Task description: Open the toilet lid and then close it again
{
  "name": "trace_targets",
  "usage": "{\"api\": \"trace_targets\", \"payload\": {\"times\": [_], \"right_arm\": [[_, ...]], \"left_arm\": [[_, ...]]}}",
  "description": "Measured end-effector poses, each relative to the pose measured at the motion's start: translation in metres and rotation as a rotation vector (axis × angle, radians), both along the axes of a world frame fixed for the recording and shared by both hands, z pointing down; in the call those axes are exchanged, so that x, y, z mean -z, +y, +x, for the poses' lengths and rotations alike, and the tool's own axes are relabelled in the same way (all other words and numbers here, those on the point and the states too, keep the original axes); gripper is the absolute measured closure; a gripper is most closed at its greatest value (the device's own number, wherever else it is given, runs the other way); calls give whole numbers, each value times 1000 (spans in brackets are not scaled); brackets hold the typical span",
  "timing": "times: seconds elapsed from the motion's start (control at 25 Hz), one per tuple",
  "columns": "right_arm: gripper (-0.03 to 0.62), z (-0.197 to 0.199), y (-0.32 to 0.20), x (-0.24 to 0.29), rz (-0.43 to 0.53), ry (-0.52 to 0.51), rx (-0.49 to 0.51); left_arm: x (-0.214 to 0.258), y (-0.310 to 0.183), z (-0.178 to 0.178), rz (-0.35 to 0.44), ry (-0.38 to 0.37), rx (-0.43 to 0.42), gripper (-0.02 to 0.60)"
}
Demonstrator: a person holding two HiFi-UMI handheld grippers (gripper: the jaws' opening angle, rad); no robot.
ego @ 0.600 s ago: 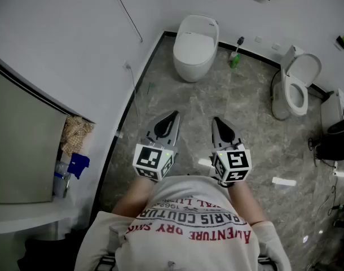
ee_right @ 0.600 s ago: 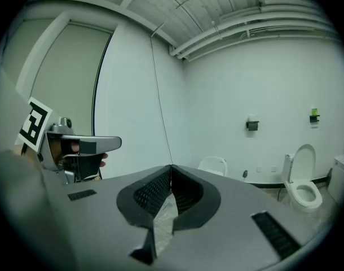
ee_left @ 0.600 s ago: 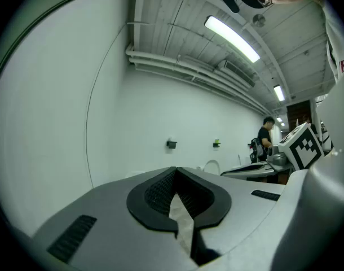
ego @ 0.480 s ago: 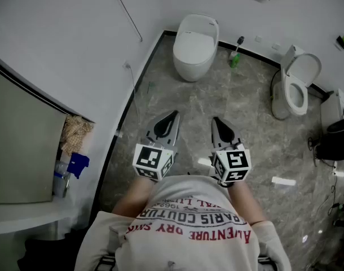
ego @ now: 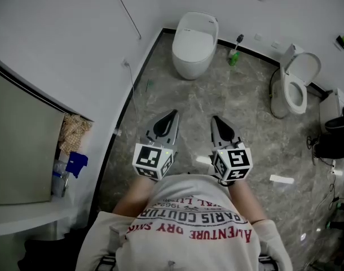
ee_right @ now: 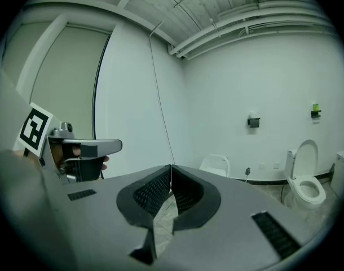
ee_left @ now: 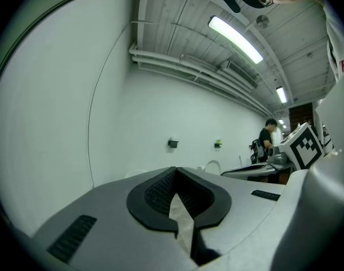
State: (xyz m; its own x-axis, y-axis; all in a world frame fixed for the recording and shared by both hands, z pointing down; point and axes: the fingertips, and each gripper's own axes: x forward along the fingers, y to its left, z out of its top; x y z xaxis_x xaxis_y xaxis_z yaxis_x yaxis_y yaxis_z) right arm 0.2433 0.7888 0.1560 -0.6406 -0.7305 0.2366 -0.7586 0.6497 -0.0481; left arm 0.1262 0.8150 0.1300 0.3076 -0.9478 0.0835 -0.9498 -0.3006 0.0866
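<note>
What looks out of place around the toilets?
Nothing spilled or broken. One white toilet near the corner is lid-down, the other white toilet stands lid-up, and a small white strip lies loose on the grey marbled floor.

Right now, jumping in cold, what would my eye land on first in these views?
Two white toilets stand along the far wall: a closed-lid toilet straight ahead near the corner, and an open-lid toilet to its right with its lid up. Nearer, the left gripper and right gripper sit side by side close to the person's chest over the grey marbled floor, both shut and empty, well short of either toilet.
</note>
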Motion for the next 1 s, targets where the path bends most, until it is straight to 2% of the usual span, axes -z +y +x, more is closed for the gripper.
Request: {"api": "trace_targets", "payload": {"times": [0.36,0.56,0.76,0.88,1.0], "right_arm": [[579,-13,-8,-12,-40,9,22],[579,-19,-35,-26,-74,19,41],[579,-27,-99,-34,-112,-24,53],[579,-39,-153,-36,-102,-28,72],[579,-53,-213,-45,-96,-13,88]], "left_arm": [[-13,-4,-18,-25,30,34,575],[-27,-25,-31,-57,39,67,575],[-33,-78,-42,-62,24,110,575],[-29,-127,-53,-46,15,126,575],[-32,-184,-62,-65,-6,134,575]]}}
